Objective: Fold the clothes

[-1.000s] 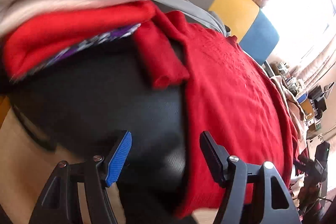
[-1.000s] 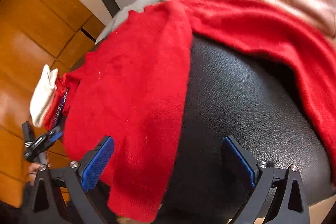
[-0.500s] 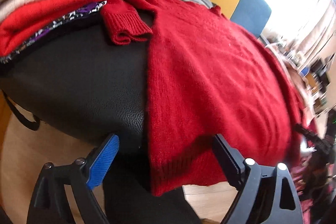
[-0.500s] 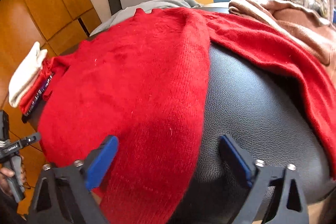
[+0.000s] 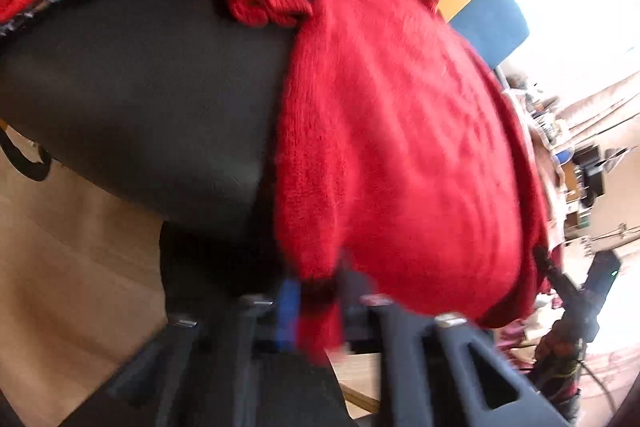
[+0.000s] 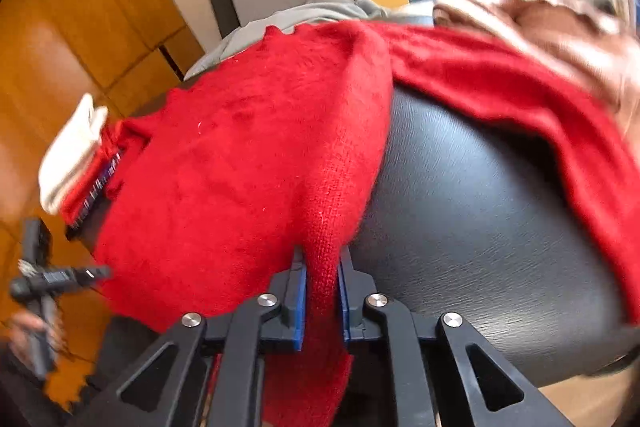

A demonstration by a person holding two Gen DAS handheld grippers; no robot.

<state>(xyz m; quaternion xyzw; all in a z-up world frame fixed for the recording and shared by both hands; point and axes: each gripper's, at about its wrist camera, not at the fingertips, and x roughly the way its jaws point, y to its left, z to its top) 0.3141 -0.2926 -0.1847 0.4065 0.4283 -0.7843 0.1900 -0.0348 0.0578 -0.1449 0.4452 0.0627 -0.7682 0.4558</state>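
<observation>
Gripping the hem of the red sweater (image 6: 248, 163), the right gripper (image 6: 322, 291) has its jaws pinched narrow on a ridge of knit at the near edge of the black seat (image 6: 480, 227). The left gripper (image 5: 316, 303) is blurred, but its jaws also look closed on the hem at the other bottom corner. The sweater lies spread over the seat, one sleeve (image 6: 500, 87) trailing toward the far right edge. The risk, I judge: fuzzy knit slipping from a shallow pinch, or the sleeve dragging and bunching if both corners lift unevenly.
</observation>
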